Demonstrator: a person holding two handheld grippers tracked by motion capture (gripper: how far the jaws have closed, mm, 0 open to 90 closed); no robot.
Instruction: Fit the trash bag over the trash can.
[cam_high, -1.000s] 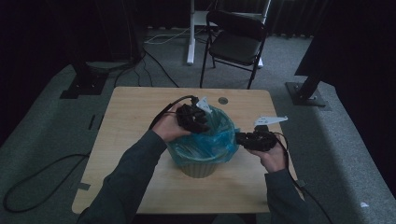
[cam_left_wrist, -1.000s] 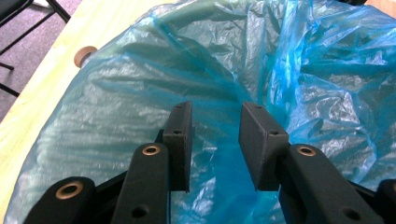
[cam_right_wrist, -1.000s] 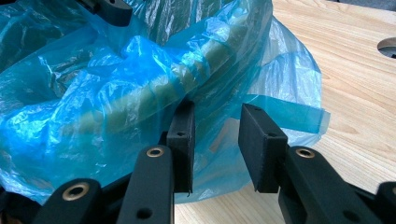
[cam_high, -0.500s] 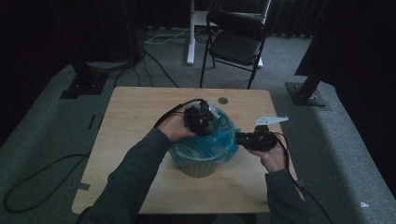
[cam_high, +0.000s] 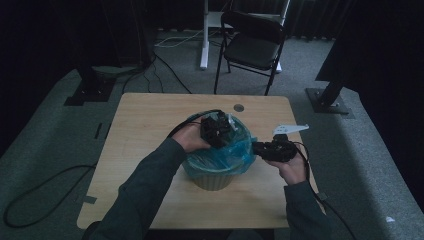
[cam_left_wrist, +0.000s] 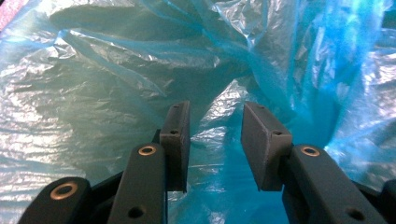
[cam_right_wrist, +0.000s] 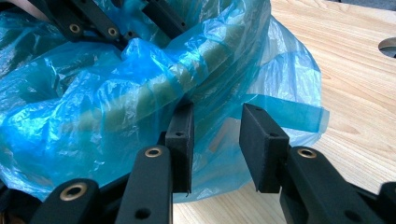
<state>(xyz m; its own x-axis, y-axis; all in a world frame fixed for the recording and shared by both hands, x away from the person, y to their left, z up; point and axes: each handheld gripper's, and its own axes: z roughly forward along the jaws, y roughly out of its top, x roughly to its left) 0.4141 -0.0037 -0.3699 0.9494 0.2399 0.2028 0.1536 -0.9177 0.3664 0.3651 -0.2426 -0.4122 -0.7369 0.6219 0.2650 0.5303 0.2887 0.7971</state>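
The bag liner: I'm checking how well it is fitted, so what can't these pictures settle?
- Bin inside: hidden by the bag and left gripper, high view.
- Bag bottom: lost in folds, left gripper view.
- Far rim: behind bag, right gripper view.

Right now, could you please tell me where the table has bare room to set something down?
The table is bare along its left side, from the bin out to the left edge, and across the far strip around the round hole. The middle is crowded: the bin with its blue bag, the left tool over the bin's mouth and the right tool beside its rim.
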